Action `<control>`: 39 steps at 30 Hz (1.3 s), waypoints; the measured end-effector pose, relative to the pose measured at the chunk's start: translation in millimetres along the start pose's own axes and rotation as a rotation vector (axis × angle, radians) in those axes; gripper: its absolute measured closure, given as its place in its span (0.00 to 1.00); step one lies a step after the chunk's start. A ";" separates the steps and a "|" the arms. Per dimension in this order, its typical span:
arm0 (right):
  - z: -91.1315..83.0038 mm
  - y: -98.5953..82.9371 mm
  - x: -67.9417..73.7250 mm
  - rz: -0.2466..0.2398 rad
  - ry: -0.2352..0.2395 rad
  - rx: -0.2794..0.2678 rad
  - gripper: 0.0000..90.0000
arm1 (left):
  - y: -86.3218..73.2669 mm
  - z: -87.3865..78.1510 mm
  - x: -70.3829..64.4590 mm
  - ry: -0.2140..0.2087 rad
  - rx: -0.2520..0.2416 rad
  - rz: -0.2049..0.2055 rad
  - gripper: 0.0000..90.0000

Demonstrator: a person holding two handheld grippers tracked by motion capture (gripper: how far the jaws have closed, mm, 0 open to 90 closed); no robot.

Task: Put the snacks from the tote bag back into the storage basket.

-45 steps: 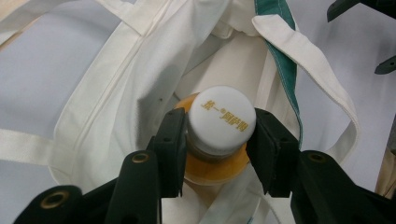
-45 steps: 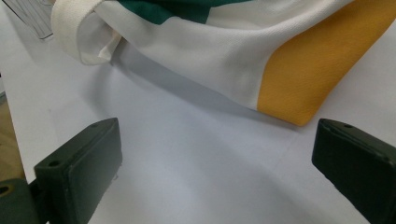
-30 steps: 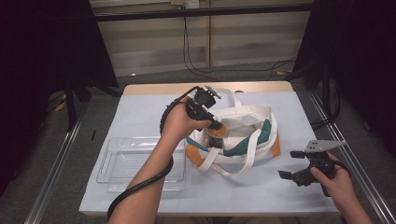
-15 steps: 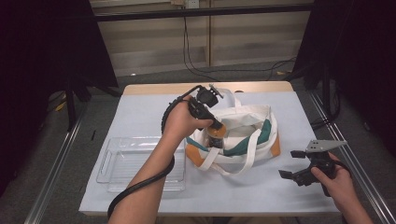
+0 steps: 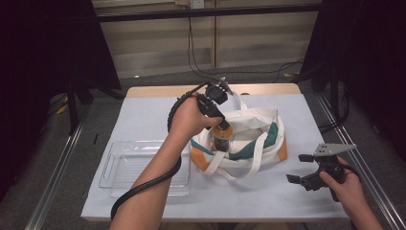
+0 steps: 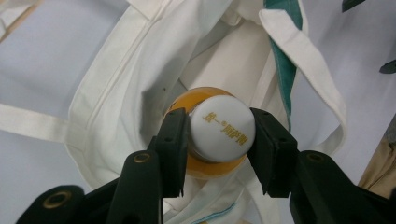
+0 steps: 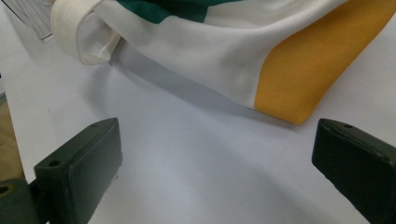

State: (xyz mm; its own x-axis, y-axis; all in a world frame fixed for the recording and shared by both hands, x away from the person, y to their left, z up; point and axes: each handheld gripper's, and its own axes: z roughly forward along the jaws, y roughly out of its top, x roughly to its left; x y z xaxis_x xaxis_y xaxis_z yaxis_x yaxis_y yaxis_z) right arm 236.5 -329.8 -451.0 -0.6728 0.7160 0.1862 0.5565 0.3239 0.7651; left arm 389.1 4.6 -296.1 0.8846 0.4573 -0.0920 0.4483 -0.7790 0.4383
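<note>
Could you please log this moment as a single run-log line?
left gripper: shut on bottle above bag opening | right gripper: open, idle on table | tray: empty

Orange bottle (image 6: 210, 140) with white cap, upright at frame center, above the open white tote bag (image 6: 121, 102).

Left forearm: bare, rising from the near edge of the tabletop (image 5: 143, 110) toward its middle, wrist bent downward. Left tongs (image 5: 218, 125): gripped in the left hand (image 5: 187, 119), pointed steeply down, jaws closed tight on something held between them; cable looping back along the arm. Right hand (image 5: 345, 184): low at the near right corner of the tabletop. Right tongs (image 5: 300, 168): held level just above the surface, jaws spread wide apart, nothing between them.
</note>
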 end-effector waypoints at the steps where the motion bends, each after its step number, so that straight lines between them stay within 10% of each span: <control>1: -0.1 0.1 0.0 0.000 0.001 0.001 0.02 | 1.9 -2.1 -0.7 0.004 0.012 -0.013 0.66; 39: 0.5 0.3 -0.2 0.001 0.005 -0.002 0.02 | 21.7 -79.7 -1.2 0.034 0.103 -0.092 0.66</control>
State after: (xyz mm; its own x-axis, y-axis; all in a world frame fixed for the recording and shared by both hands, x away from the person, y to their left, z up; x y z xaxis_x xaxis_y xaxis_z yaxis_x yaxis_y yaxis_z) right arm 237.0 -329.6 -451.1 -0.6743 0.7136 0.1900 0.5565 0.3219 0.7660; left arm 387.4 21.4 -215.2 0.8348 0.5421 -0.0966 0.5401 -0.7720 0.3353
